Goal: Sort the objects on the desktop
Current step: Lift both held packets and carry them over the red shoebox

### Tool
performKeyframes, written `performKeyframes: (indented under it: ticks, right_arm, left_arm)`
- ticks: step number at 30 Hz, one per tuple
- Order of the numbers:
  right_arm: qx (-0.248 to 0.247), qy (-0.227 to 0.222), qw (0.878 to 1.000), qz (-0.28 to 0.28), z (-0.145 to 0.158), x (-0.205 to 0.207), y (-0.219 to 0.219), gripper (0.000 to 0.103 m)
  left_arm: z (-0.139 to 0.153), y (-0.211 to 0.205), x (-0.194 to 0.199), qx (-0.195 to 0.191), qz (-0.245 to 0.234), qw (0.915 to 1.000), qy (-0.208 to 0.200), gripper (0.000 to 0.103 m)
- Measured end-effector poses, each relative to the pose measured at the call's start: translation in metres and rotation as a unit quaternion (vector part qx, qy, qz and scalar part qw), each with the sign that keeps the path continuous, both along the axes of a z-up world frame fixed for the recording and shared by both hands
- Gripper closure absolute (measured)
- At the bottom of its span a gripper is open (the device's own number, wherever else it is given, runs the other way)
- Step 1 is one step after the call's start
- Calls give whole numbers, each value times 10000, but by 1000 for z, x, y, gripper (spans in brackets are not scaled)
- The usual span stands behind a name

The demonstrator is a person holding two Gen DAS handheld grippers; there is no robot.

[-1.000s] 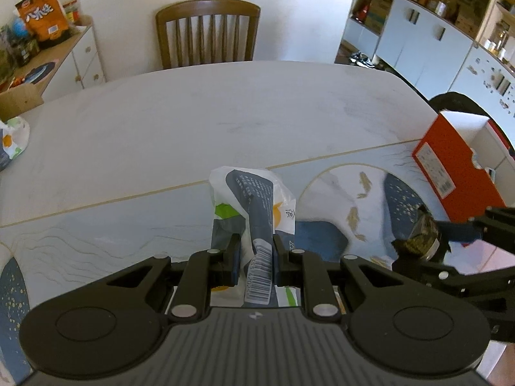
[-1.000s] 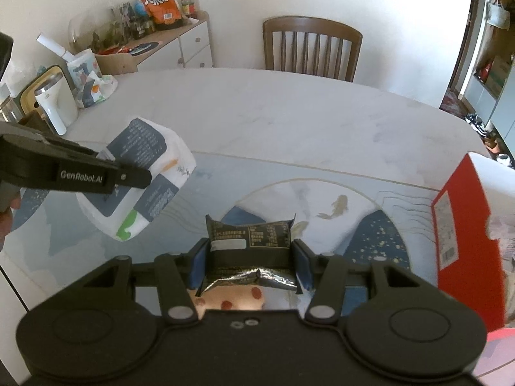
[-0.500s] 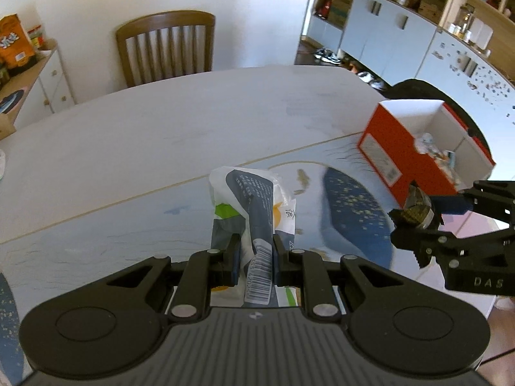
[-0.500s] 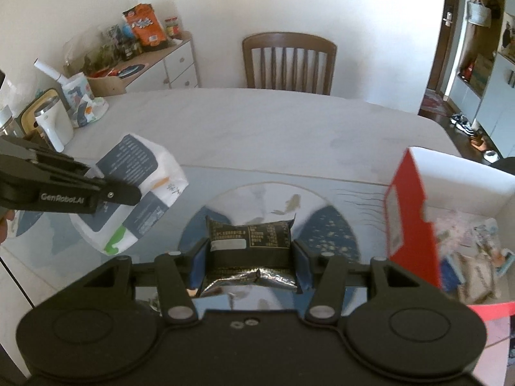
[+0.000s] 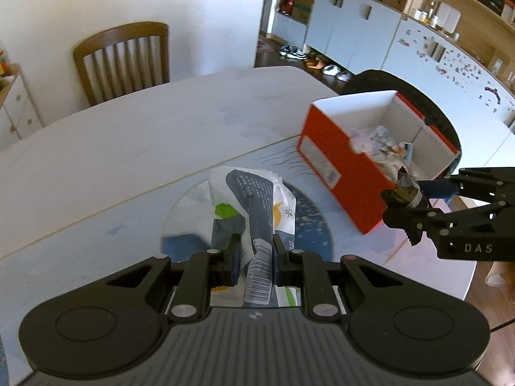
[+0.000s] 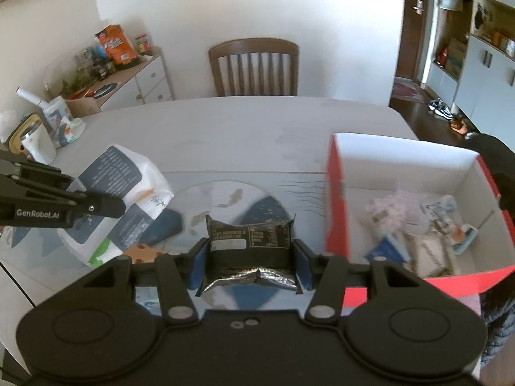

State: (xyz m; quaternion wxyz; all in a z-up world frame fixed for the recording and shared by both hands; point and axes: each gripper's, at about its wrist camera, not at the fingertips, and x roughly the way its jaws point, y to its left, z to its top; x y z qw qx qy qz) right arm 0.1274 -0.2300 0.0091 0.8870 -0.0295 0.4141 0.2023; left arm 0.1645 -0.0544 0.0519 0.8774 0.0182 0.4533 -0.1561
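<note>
Both hands have swung toward the box (image 6: 334, 193): left gripper (image 5: 254, 252) clamped on the bag (image 5: 251, 199), right gripper (image 6: 249, 254) on the packet (image 6: 249, 234), drop-off close.

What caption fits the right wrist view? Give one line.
Right tongs carry a dark packet toward the red box.

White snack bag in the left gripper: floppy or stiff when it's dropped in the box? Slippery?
Probably floppy: the white snack bag is creased and bunched where the left gripper pinches it. Likely light for its size, since a narrow pinch holds it clear of the table. The glossy film may be slippery, so it could slide over the packets in the red box.
</note>
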Motion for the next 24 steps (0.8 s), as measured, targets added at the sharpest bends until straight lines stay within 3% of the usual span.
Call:
performKeyframes:
  ticks: [24]
  right_arm:
    - [-24, -80, 9987, -502, 2, 31, -145, 50]
  left_arm:
    - [5, -166, 33, 9, -718, 9974, -106, 86]
